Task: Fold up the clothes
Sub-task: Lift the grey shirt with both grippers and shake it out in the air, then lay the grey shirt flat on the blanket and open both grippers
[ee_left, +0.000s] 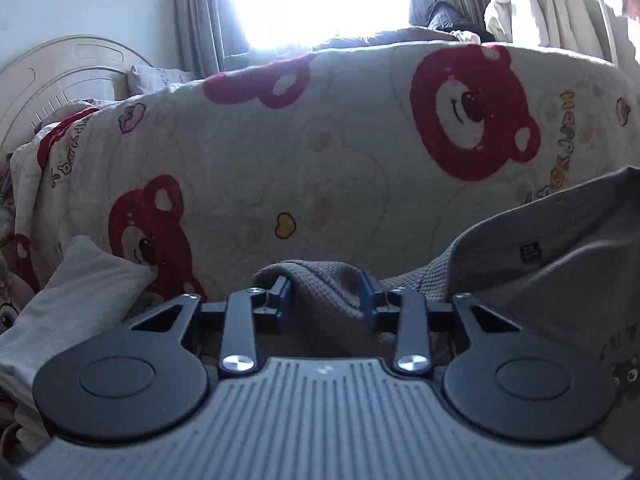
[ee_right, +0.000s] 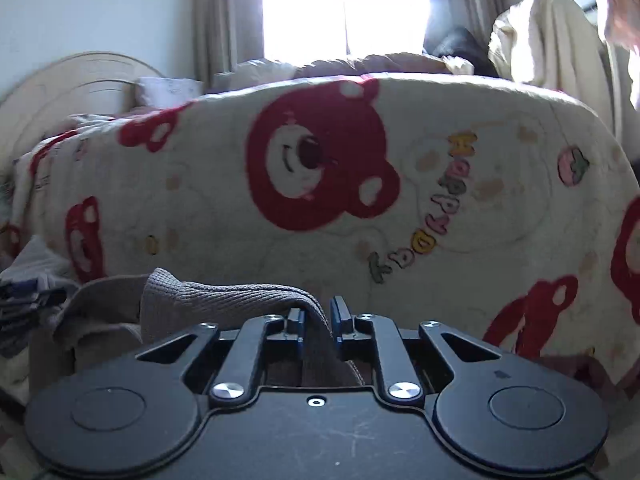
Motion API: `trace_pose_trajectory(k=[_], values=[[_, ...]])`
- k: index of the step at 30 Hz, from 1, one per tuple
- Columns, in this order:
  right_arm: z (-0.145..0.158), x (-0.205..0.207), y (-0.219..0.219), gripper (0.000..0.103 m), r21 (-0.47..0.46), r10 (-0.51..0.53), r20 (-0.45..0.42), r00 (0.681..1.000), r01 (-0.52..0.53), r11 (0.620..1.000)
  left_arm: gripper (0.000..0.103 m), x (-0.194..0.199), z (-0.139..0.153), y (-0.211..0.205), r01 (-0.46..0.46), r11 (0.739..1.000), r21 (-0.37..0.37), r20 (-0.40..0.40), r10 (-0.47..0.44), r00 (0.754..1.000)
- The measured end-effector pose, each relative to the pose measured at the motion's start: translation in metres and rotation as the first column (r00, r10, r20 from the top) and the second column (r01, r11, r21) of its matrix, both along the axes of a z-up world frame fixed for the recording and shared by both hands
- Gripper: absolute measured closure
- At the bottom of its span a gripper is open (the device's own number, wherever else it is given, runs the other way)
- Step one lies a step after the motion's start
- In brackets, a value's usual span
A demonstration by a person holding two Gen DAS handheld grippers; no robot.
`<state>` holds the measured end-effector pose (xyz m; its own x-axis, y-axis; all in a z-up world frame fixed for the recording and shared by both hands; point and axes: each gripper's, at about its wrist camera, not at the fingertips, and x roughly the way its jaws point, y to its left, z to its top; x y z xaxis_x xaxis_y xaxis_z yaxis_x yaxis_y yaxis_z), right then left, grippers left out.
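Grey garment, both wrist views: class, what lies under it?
The grey garment lies on a cream blanket printed with red bears. The left gripper and right gripper stand open with its fabric between them. The blanket beneath the cloth is covered.

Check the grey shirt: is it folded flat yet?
Not yet. The grey shirt lies bunched on the bear-print blanket, its ribbed edge humped between the parted fingers of the left gripper and the right gripper.
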<state>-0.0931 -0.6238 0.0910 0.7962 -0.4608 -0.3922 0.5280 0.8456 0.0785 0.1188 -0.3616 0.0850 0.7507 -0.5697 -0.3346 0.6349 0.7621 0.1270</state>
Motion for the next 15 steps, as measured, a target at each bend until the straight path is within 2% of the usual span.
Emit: trace_pose_trajectory(k=[1, 3, 6, 11, 13, 15], values=[[-0.010, 0.011, -0.015, 0.080, 0.043, -0.042, -0.012, 0.999, 0.043, 0.998, 0.047, 0.005, -0.017, -0.002, 0.008, 1.000, 0.004, -0.047, -0.008, 0.999], [-0.042, 0.006, -0.010, 0.080, 0.051, -0.026, -0.054, 0.998, 0.029, 0.998, 0.046, 0.010, -0.054, 0.001, 0.029, 1.000, 0.007, -0.144, -0.027, 0.989], [-0.095, -0.014, 0.010, 0.079, 0.047, 0.036, -0.132, 0.991, -0.029, 0.998, 0.046, -0.003, -0.118, 0.041, 0.072, 0.997, -0.002, -0.293, -0.069, 0.954], [-0.194, -0.107, 0.063, 0.079, 0.118, 0.152, -0.281, 0.948, -0.123, 0.985, 0.047, -0.040, -0.204, 0.122, 0.030, 0.994, 0.102, -0.474, 0.022, 0.880], [-0.220, -0.139, 0.079, 0.078, 0.164, 0.187, -0.302, 0.935, -0.142, 0.976, 0.047, -0.050, -0.224, 0.148, 0.018, 0.993, 0.115, -0.513, 0.044, 0.857], [-0.241, -0.164, 0.086, 0.074, 0.224, 0.182, -0.304, 0.935, -0.115, 0.968, 0.047, -0.056, -0.231, 0.166, 0.004, 0.995, 0.099, -0.537, 0.050, 0.842]])
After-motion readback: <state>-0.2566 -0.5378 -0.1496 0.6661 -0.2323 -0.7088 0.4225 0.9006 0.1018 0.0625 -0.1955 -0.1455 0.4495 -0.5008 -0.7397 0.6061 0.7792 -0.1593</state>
